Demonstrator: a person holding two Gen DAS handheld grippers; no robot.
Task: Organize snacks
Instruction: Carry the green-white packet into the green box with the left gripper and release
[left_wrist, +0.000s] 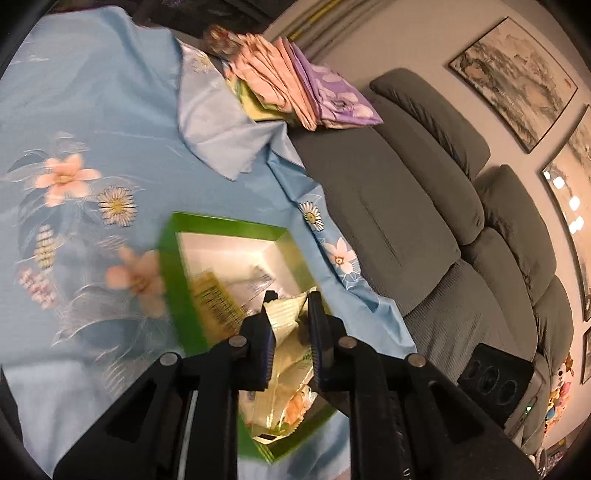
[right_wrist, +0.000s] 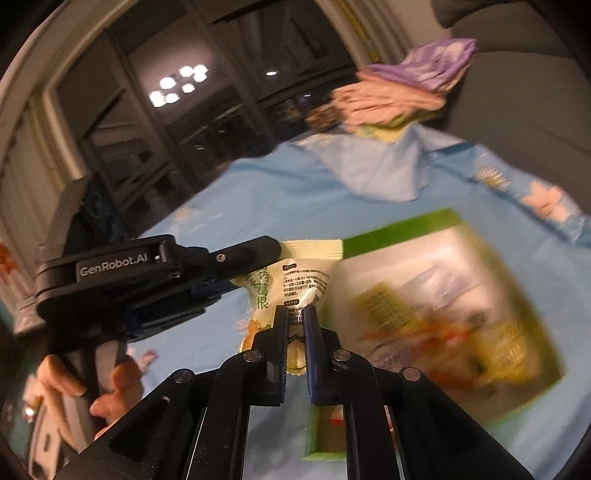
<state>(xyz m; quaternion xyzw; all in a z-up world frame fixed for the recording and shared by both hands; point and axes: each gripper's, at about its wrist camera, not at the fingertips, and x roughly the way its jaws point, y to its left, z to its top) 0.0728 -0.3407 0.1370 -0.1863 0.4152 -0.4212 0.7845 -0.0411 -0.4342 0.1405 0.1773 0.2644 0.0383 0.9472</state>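
Both the left gripper (left_wrist: 290, 306) and right gripper (right_wrist: 294, 314) are pinching 1 pale snack packet (right_wrist: 295, 273), fingers nearly closed, seemingly above the green box (right_wrist: 402, 225).

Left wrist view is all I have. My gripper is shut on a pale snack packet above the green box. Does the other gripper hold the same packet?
Observer: Yes. The right gripper is shut on the middle of the same snack packet, and the left gripper pinches it near the crimped top edge.
Operator: What is printed on the side I cannot see?
Observer: Large green characters and a block of small dark text.
Operator: Is anything else visible around my gripper?
Observer: A bare hand is wrapped around its handle, below the body.
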